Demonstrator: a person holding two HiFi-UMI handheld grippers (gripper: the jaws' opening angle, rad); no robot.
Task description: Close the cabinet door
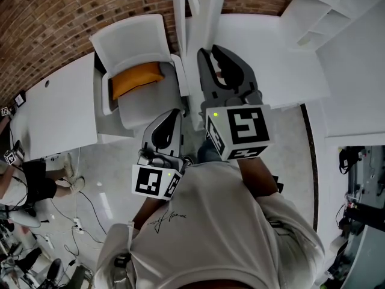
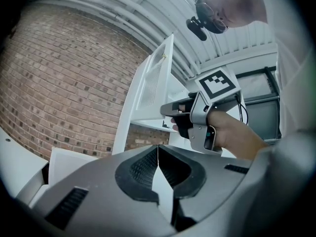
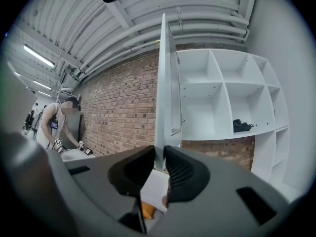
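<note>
Evidently right gripper [image 1: 218, 56] is pinching the lower edge of the open cabinet door [image 3: 162, 83] to swing it shut, while left gripper [image 1: 170, 118], jaws pressed together empty, is idling below.

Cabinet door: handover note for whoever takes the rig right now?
Left gripper: jaws together, nothing in them.
Right gripper: jaws closed on the lower edge of the cabinet door, as far as its view shows.
Door: wide open, standing edge-on out from the white cabinet.
Done: door gripped.
Left: swing it shut against the cabinet, then release.
</note>
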